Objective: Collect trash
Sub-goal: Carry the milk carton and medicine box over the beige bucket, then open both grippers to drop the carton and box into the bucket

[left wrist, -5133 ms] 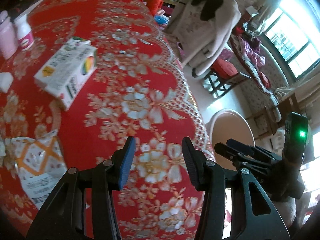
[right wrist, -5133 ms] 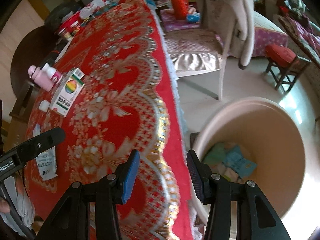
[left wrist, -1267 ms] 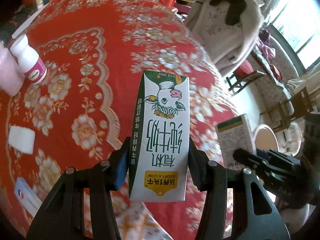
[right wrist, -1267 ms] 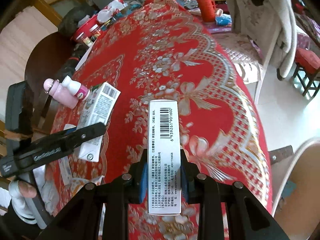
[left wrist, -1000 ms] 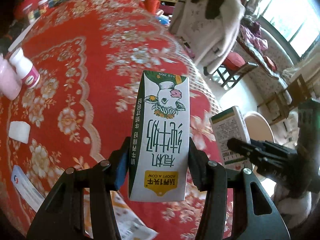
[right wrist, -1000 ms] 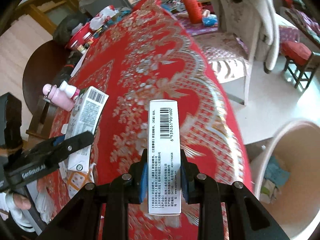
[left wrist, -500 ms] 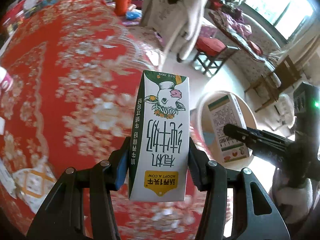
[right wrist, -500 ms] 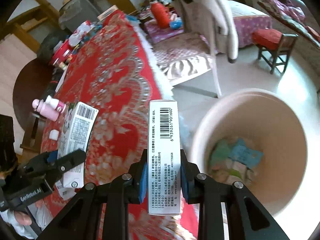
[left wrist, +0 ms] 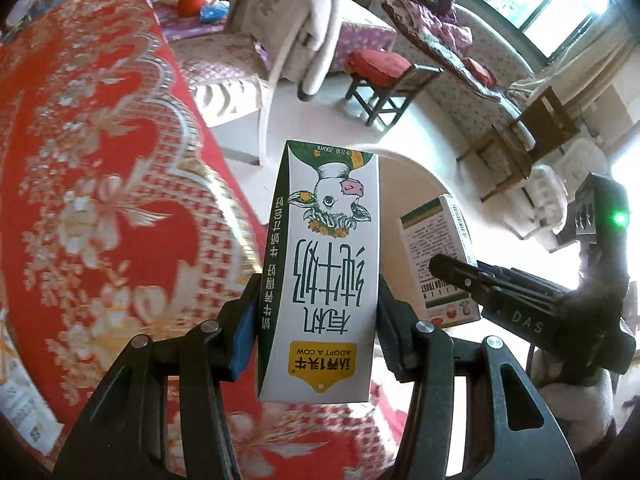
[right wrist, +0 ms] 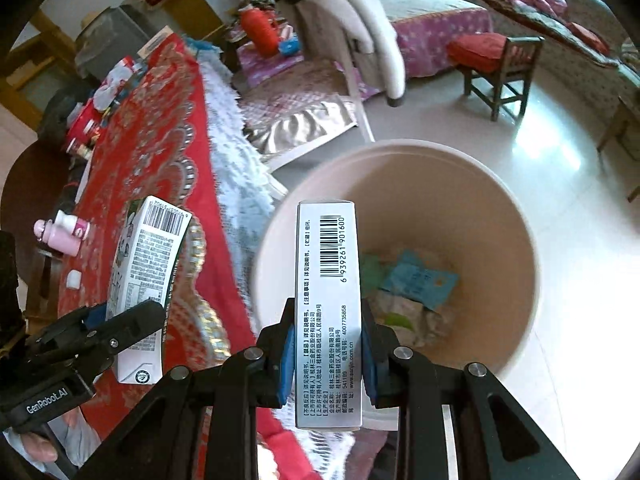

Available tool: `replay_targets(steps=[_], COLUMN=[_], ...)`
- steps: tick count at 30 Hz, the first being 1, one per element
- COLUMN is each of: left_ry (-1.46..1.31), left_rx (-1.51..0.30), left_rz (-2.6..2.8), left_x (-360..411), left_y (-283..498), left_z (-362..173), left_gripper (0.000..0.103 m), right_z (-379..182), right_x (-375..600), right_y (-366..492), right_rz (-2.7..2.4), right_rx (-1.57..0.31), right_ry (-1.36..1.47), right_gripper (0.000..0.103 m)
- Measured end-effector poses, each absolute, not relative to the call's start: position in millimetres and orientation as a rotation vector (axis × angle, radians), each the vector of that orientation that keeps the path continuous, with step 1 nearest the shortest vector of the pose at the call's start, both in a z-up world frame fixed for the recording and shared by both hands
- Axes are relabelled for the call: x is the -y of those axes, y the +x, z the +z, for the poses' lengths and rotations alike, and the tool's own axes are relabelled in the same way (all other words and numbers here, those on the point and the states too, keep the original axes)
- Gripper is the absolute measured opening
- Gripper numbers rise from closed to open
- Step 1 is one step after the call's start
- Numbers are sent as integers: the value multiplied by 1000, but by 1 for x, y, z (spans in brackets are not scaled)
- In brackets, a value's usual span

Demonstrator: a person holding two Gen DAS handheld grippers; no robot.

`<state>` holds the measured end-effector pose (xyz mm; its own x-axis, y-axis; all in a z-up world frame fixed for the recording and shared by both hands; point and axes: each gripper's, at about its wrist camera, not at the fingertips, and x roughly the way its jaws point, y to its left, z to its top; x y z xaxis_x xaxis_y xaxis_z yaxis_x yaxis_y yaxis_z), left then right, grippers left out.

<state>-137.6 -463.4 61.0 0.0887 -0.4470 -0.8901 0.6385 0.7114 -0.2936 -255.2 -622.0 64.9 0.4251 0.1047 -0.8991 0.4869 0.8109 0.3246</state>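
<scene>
**In hand, left.** Your left gripper (left wrist: 318,312) is clamped on a milk carton (left wrist: 322,272), white and green with a cow's head printed on it. The jaws are closed only as far as the carton's width, pads pressed against its two narrow sides. The carton hangs above the table's edge, where the red tablecloth (left wrist: 100,184) ends, not yet over the bin.

**In hand, right.** Your right gripper (right wrist: 327,354) grips a slim medicine box (right wrist: 327,312), barcode face up, jaws narrowed to the box's thin dimension. The box is above the near rim of the trash bin (right wrist: 508,216), a round beige tub on the floor just beside the table's edge.

**Already collected.** The bin holds a blue packet (right wrist: 418,280) and some crumpled pale and green scraps at its bottom.

**Left on the table.** A pink bottle (right wrist: 60,236) and a small white square piece (right wrist: 74,279) lie near the table's far-left edge in the right wrist view. A printed wrapper (left wrist: 24,412) shows at the lower-left corner in the left wrist view. Whether the bottle counts as trash is not clear.

**Status, judged.** Partway through: two items lifted and neither released. The box is placed to drop first; the carton needs carrying further over the bin.
</scene>
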Motion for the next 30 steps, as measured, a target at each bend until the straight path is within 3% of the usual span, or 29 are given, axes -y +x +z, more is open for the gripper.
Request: replay_targets(steps=[30], left_ry=[247], left_rx=[-1306], left_rz=[-815], left_x=[533], left_y=[-151], left_z=[24], left_gripper=[51], right_z=[43], right_x=[674], right_y=[-283], right_rz=[-322], right_rx=[-1159], right_ry=[661], right_gripper=[26])
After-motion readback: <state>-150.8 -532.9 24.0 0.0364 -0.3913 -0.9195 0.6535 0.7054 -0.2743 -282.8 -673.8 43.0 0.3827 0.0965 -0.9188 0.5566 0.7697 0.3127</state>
